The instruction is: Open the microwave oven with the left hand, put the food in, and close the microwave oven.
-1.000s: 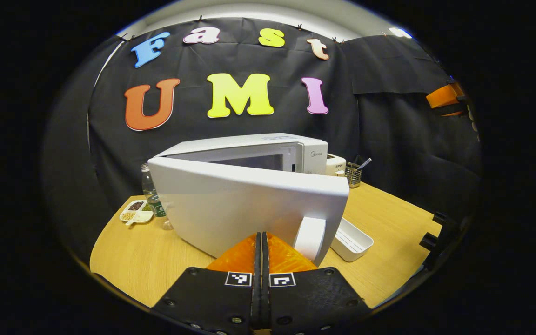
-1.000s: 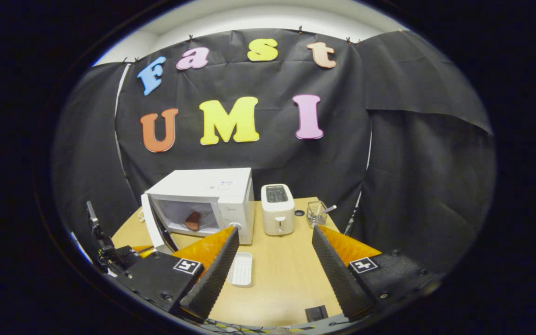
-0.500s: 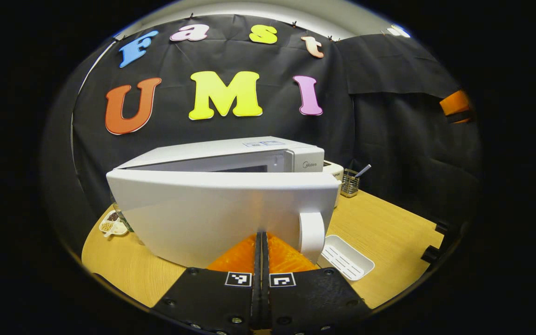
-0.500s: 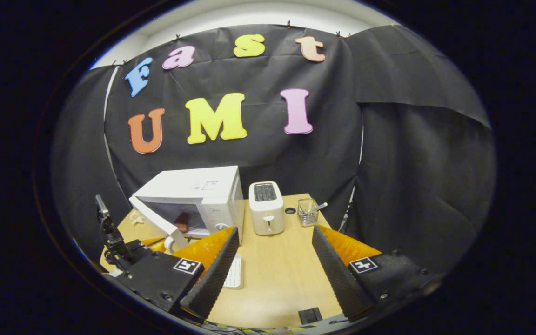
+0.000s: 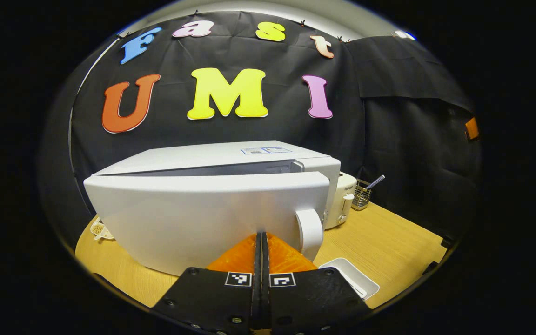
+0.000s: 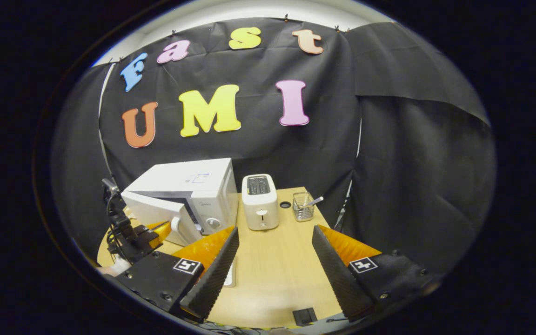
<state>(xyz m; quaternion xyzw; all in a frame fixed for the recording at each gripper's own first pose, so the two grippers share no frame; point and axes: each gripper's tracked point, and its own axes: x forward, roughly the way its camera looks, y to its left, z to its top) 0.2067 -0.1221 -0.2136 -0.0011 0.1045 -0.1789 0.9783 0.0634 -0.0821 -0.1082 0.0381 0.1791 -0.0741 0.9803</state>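
Note:
The white microwave oven (image 5: 212, 156) stands on the wooden table (image 5: 389, 242), its door (image 5: 193, 218) swung almost to the body with a narrow gap along the top. My left gripper (image 5: 261, 235) is shut with nothing between its fingers, and its tips rest against the door just left of the handle (image 5: 310, 230). The door hides the inside of the oven. In the right gripper view the microwave oven (image 6: 189, 179) is at the left, with the left gripper (image 6: 156, 231) at its door (image 6: 149, 214). My right gripper (image 6: 275, 230) hangs open and empty over the table (image 6: 272, 274).
A white toaster (image 6: 259, 202) stands right of the microwave, then a wire utensil basket (image 6: 302, 207) and a small black disc (image 6: 285, 204). A white tray (image 5: 349, 279) lies in front of the microwave. A small snack dish (image 5: 98, 229) sits at the table's left edge.
The door has swung from about half open to nearly shut, pushed by my left gripper. The food seen inside earlier is now hidden. My right gripper stayed open, drifting slightly back.

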